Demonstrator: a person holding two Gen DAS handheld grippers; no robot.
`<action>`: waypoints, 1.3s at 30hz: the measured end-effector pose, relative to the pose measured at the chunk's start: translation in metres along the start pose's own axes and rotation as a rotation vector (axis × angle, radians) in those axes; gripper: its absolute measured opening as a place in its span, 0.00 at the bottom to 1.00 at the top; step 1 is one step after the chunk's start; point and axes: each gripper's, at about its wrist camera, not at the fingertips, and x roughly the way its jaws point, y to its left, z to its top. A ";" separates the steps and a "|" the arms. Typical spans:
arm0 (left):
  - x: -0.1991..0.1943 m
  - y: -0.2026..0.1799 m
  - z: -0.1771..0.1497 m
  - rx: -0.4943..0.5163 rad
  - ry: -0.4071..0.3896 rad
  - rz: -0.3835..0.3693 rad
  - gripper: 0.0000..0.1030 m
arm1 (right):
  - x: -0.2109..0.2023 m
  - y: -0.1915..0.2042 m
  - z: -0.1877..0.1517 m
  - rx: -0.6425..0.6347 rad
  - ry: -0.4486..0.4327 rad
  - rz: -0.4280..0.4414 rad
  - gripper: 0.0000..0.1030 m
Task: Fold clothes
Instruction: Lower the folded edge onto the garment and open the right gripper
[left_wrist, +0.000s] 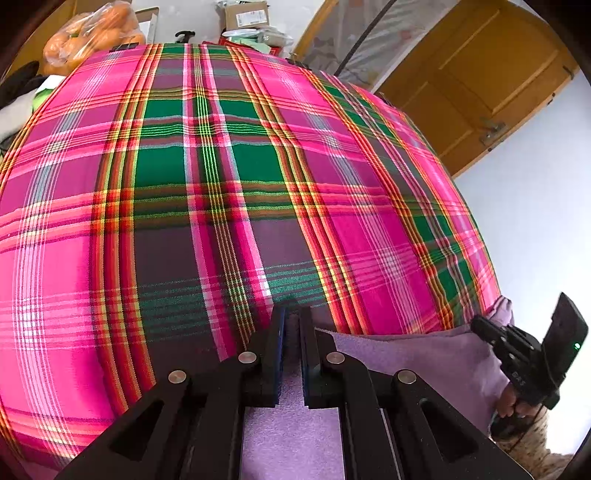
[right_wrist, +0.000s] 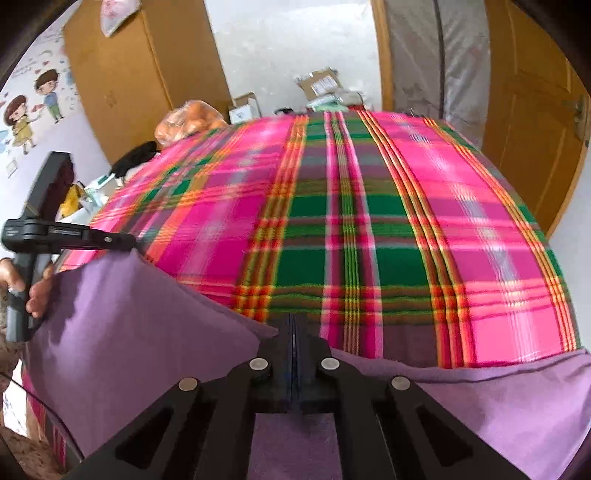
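Both grippers' fingers, left (left_wrist: 291, 314) and right (right_wrist: 295, 321), pinch the purple garment's (right_wrist: 140, 314) near edge, stretched sideways between them.

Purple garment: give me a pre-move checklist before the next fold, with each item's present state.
1. Left hand-held gripper shut on the purple garment: ok, fabric edge sits between its pads.
2. Right hand-held gripper shut on the garment: ok, jaws closed with purple fabric at them.
3. Cloth between the two grips taut: cannot tell; it drapes with a fold near the right one.
4. Plaid cloth ahead clear for laying the garment down: ok.
5. Clutter off the fold area: ok, the bag of oranges lies beyond the far edge.
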 end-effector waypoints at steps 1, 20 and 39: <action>0.000 0.000 0.000 -0.003 0.002 -0.002 0.09 | -0.003 0.004 0.000 -0.017 -0.003 0.008 0.12; -0.135 0.115 -0.040 -0.344 -0.157 0.173 0.24 | -0.001 0.090 0.016 -0.095 -0.019 0.133 0.23; -0.162 0.233 -0.109 -0.775 -0.184 -0.071 0.41 | 0.038 0.159 0.004 -0.163 0.096 0.257 0.23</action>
